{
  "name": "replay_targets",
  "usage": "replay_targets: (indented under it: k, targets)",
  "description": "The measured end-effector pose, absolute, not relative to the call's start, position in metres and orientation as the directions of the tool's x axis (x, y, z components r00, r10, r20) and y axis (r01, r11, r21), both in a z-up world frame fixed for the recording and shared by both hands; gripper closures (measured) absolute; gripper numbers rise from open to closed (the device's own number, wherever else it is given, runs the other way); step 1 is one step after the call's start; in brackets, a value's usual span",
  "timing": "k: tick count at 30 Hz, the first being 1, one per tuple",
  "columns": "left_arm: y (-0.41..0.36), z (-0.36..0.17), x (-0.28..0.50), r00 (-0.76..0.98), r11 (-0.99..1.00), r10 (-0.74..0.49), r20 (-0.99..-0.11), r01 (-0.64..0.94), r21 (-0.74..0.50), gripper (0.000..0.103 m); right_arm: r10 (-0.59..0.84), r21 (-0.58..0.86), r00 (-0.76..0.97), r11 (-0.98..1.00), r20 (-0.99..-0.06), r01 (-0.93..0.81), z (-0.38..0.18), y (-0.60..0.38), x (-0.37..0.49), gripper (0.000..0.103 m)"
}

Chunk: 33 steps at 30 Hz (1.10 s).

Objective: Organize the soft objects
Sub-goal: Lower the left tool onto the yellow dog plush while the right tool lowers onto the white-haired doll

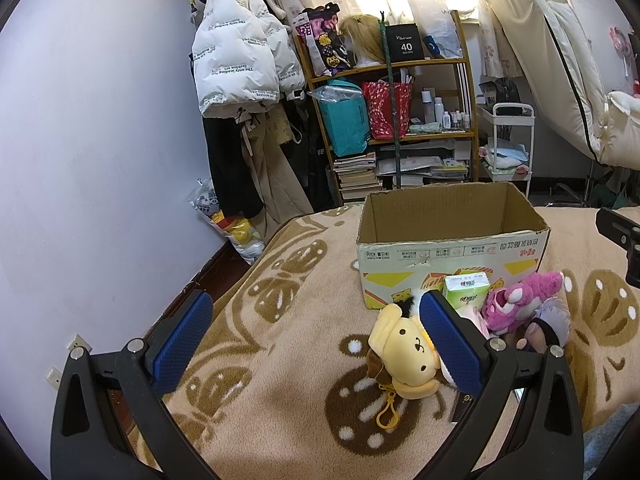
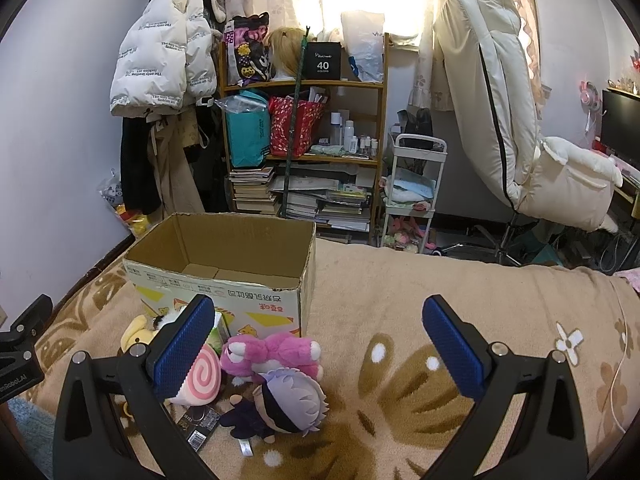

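Beside both released claws, left point(image 1: 316, 312) and right point(image 2: 320, 316), only right view shows swirl cushion point(image 2: 204, 376).

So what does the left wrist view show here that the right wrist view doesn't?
Left wrist only: the yellow dog plush whole, with its yellow clip, and the wall sockets.
Right wrist only: the pink swirl plush, the box floor, bare, the monitor and the whole chair.
Both: the box, pink plush, purple-haired doll, green carton, shelf, white jacket. The left gripper and right gripper are open.
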<state>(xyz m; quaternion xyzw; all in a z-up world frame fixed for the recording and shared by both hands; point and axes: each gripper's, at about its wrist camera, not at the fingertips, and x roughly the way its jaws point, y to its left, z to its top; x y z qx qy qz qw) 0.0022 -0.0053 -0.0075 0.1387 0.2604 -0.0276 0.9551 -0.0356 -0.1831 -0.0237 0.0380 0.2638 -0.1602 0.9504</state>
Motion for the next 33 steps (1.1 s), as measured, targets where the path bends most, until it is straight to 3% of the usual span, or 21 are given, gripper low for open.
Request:
replay_targets:
  k: [19,33]
  targets:
    - [-0.039,-0.041,0.025,0.76,0.923,0.002,-0.65,0.249,0.294,0.001,-0.201,-0.01,0.733,0.967,-0.65,0.256,-0.042,-0.179,-0.008,0.0]
    - [-0.057,-0.083,0.062,0.642,0.915,0.064,-0.764,0.267,0.301,0.001,-0.152,0.007,0.604,0.968,-0.783,0.252,-0.08,-0.19,0.02,0.0]
